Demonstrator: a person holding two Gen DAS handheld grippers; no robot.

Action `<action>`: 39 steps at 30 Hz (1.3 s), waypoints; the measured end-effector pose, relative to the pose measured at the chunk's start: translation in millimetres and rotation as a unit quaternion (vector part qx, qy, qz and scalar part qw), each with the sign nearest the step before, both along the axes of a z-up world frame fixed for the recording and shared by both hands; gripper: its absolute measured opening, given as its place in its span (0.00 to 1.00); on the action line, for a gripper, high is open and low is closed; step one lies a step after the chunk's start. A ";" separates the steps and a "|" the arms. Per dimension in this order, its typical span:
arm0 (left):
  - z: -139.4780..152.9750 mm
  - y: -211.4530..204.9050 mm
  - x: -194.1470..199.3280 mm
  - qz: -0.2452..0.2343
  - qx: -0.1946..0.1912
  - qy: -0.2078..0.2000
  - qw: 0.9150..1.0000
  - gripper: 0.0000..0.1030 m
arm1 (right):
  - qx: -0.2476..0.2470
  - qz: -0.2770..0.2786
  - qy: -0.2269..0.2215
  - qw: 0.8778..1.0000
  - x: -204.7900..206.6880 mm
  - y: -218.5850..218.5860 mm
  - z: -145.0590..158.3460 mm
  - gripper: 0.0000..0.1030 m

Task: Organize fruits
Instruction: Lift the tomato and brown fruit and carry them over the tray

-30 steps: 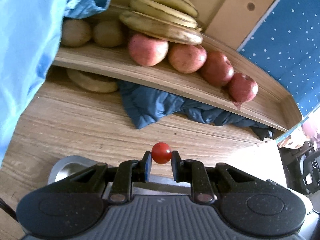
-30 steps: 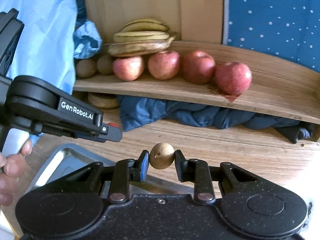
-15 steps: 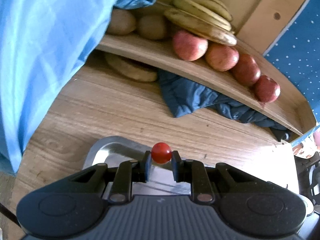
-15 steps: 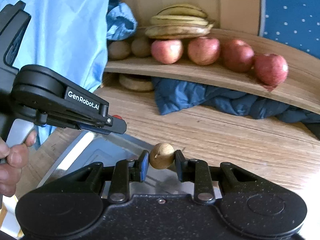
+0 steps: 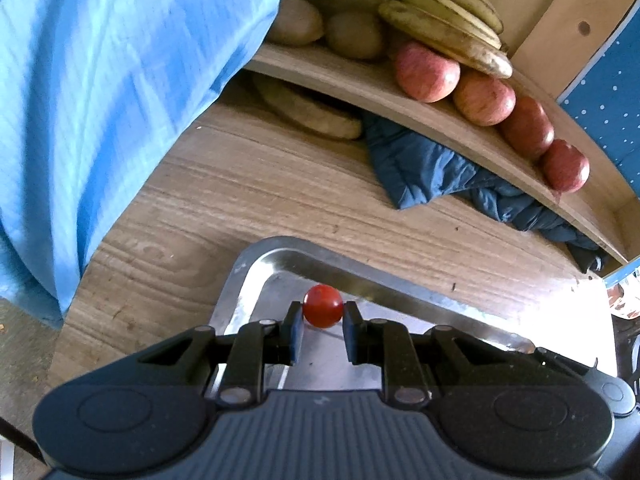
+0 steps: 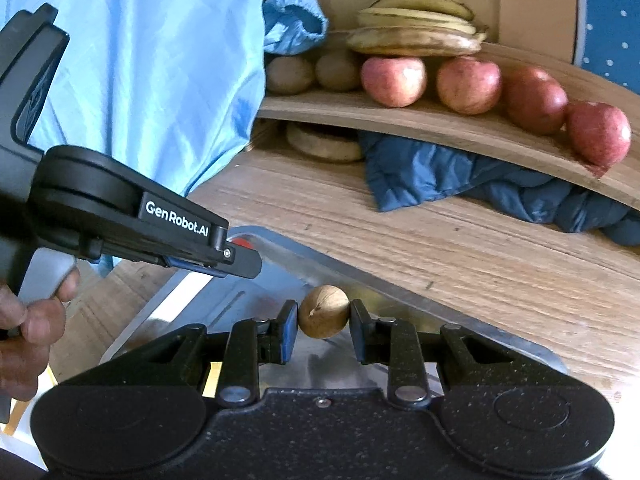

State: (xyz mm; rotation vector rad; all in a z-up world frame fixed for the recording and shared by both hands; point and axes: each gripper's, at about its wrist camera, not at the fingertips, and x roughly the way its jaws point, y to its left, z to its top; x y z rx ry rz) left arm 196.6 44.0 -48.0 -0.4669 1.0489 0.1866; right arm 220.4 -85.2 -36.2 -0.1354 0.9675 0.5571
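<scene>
A small red cherry tomato (image 5: 322, 306) is pinched in my left gripper (image 5: 322, 322), which is shut on it above the corner of a steel tray (image 5: 256, 268). In the right wrist view, my right gripper (image 6: 323, 320) is shut on a small round tan fruit (image 6: 323, 317) over the same steel tray (image 6: 360, 276). The left gripper (image 6: 240, 258) reaches in from the left there, with a bit of the red tomato (image 6: 241, 242) showing at its tip. On the curved wooden shelf (image 6: 440, 124) lie several red apples (image 6: 394, 80), a bunch of bananas (image 6: 416, 28) and brown kiwis (image 6: 290, 74).
A light blue cloth (image 5: 120, 100) hangs at the left. A dark blue cloth (image 5: 432, 168) and a flat tan object (image 5: 308, 114) lie under the shelf on the wooden tabletop (image 5: 260, 200). A hand (image 6: 28, 312) grips the left gripper's handle.
Both grippers have moved back from the shelf and lower, toward the steel tray, which now fills more of the lower view. Each still grips its fruit.
</scene>
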 end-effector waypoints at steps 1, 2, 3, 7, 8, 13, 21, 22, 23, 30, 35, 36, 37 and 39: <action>-0.7 0.3 -0.6 0.000 0.001 0.002 1.000 0.22 | 0.001 0.003 0.001 1.000 -0.4 1.5 -0.5 0.29; -1.3 0.6 -1.7 0.001 0.001 0.003 1.000 0.22 | 0.001 0.005 0.002 1.000 -0.6 2.9 -1.1 0.29; -1.8 0.8 -2.3 0.002 0.002 0.004 1.000 0.22 | 0.002 0.007 0.003 1.000 -0.9 4.1 -1.5 0.29; -3.3 1.8 -2.7 0.006 0.002 0.008 1.000 0.22 | 0.003 0.013 0.006 1.000 0.0 6.0 -2.7 0.29; -3.5 1.9 -2.8 0.006 0.002 0.008 1.000 0.22 | 0.003 0.014 0.006 1.000 0.5 6.4 -2.9 0.29; -6.5 1.0 -0.8 0.007 0.001 0.017 1.000 0.22 | 0.002 0.017 0.011 1.000 3.0 6.7 -4.6 0.29; -14.6 -2.2 -0.6 0.003 0.000 0.037 0.999 0.22 | -0.006 0.025 0.027 0.999 4.1 9.3 -12.6 0.29; -15.2 -2.2 -0.8 0.003 0.000 0.038 0.999 0.22 | -0.006 0.026 0.028 0.999 3.6 9.5 -13.1 0.29; -15.5 -2.1 -1.1 0.003 0.000 0.039 0.999 0.22 | -0.006 0.027 0.030 0.999 3.2 9.6 -13.6 0.29; -16.9 -1.4 -1.2 0.003 -0.002 0.043 0.999 0.22 | -0.007 0.027 0.033 0.999 3.0 9.8 -16.4 0.29; -17.3 -1.9 0.5 0.001 -0.002 0.043 0.999 0.22 | -0.008 0.024 0.033 0.999 3.0 9.0 -16.9 0.29; -17.5 -1.7 1.2 0.000 -0.001 0.043 0.999 0.22 | -0.008 0.023 0.032 0.999 3.1 8.6 -16.9 0.29; -17.7 -1.7 1.7 -0.001 -0.001 0.043 0.999 0.22 | -0.008 0.022 0.032 0.999 3.4 8.1 -17.0 0.29; -18.2 -1.8 2.7 -0.003 -0.002 0.044 0.999 0.22 | -0.010 0.018 0.033 0.999 3.7 6.9 -17.5 0.29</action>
